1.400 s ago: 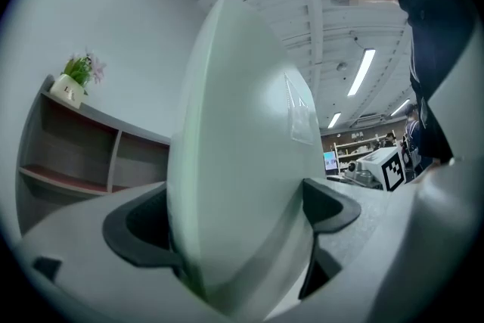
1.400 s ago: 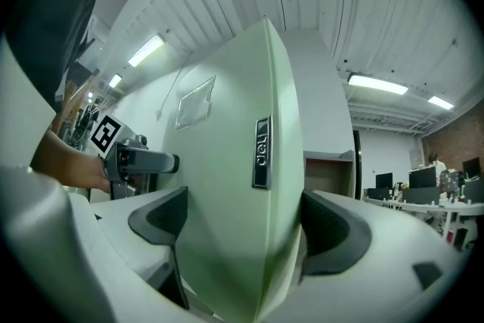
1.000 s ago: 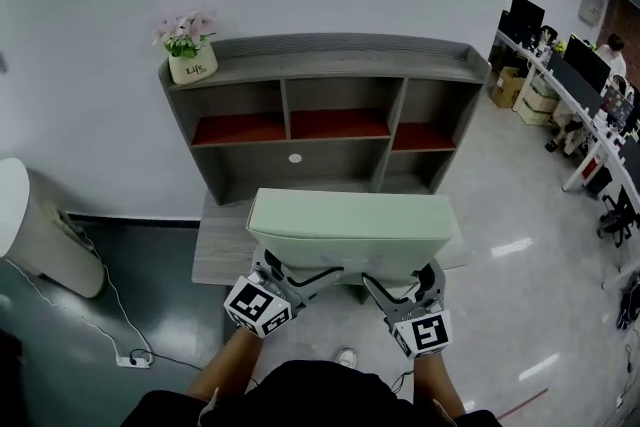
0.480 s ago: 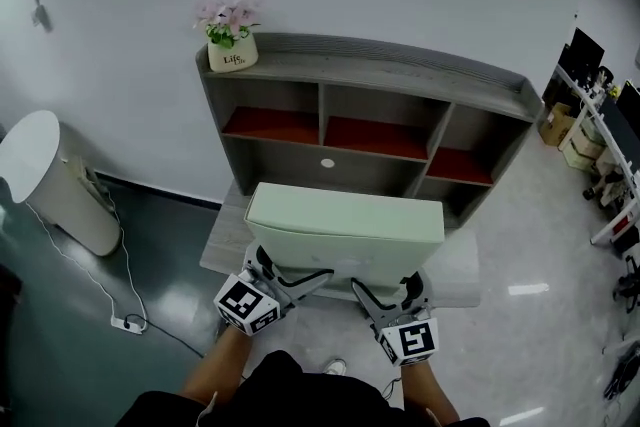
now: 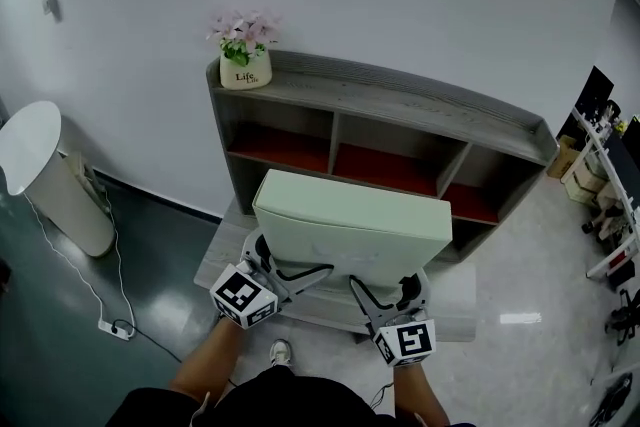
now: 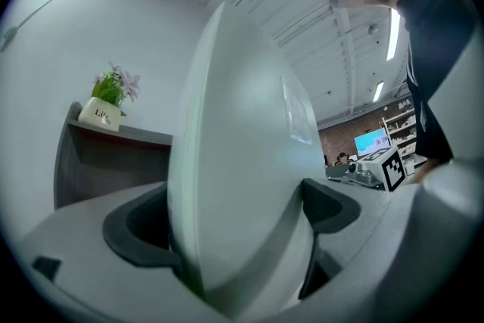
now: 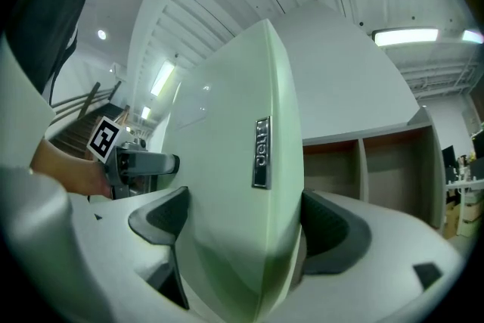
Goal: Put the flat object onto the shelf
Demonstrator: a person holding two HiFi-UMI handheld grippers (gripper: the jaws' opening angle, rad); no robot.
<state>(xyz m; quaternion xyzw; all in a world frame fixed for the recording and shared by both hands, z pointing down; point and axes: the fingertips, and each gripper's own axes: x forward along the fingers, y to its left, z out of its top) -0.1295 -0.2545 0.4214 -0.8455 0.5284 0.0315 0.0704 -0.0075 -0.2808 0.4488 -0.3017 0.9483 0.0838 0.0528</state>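
Observation:
A pale green flat case (image 5: 352,227) hangs in the air in front of the grey shelf unit (image 5: 400,105), held by its near edge. My left gripper (image 5: 285,273) is shut on the case's near left part, and the case (image 6: 234,163) fills that gripper's view between the dark pads. My right gripper (image 5: 385,293) is shut on the near right part; there the case (image 7: 242,185) shows a small metal badge (image 7: 262,153). The case hides the shelf unit's lower middle compartments. The shelf unit (image 7: 378,155) also shows behind the case in the right gripper view.
A cream pot of pink flowers (image 5: 244,50) stands on the shelf unit's top at its left end. Red-lined compartments (image 5: 372,167) run along the upper row. A low grey platform (image 5: 225,250) lies before the unit. A white bin (image 5: 45,177) stands left; desks (image 5: 610,145) far right.
The view has swung left and closer to the shelf unit, so the bin and flowers sit further right. The case stays held in both grippers and now covers more of the lower compartments.

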